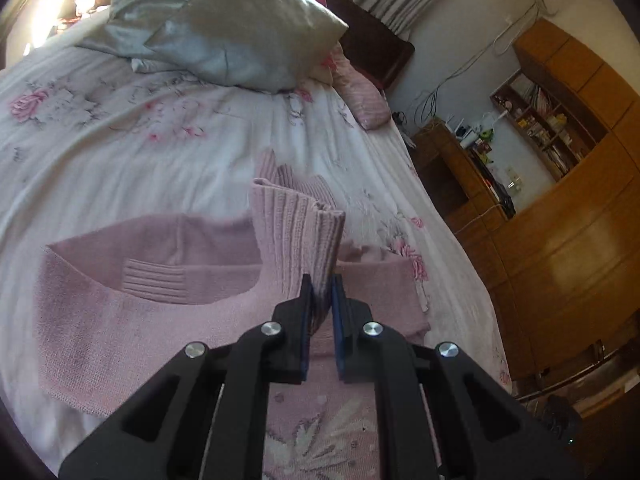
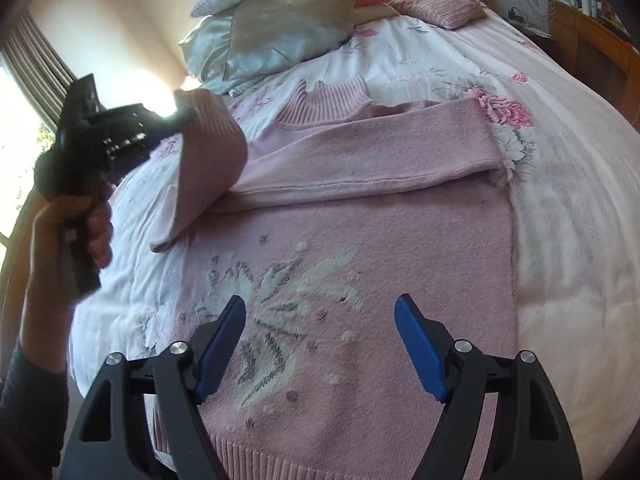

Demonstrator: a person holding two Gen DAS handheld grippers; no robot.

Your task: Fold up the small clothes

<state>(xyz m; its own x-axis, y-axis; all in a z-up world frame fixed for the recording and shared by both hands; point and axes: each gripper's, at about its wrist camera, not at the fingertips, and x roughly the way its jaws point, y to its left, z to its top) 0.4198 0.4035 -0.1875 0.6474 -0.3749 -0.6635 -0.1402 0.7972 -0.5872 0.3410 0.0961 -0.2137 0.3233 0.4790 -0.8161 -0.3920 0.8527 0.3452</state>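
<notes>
In the left wrist view, the left claw (image 1: 321,292) is clamped almost fully together on the ribbed cuff (image 1: 298,228) of a pink sweater (image 1: 120,320), lifting that sleeve above the garment. The sweater lies flat on the bed (image 1: 120,140), near the camera, with its ribbed collar (image 1: 296,178) toward the far end. Far beyond it are grey pillows (image 1: 240,36); to the right stands a wooden wardrobe (image 1: 580,240) with open shelves.

In the right wrist view, the right claw (image 2: 320,340) is wide apart and holds nothing, hovering over the sweater's near hem and its pale flower pattern (image 2: 288,300). One sleeve (image 2: 360,152) already lies folded across the chest. At the left, a hand (image 2: 80,224) grips the left claw's handle while the raised sleeve (image 2: 208,160) hangs from it. A window with a curtain (image 2: 36,52) is at the far left.

My judgement: the fold is roughly partway through. One sleeve is in, the second is being brought across, and folding the body upward remains.
</notes>
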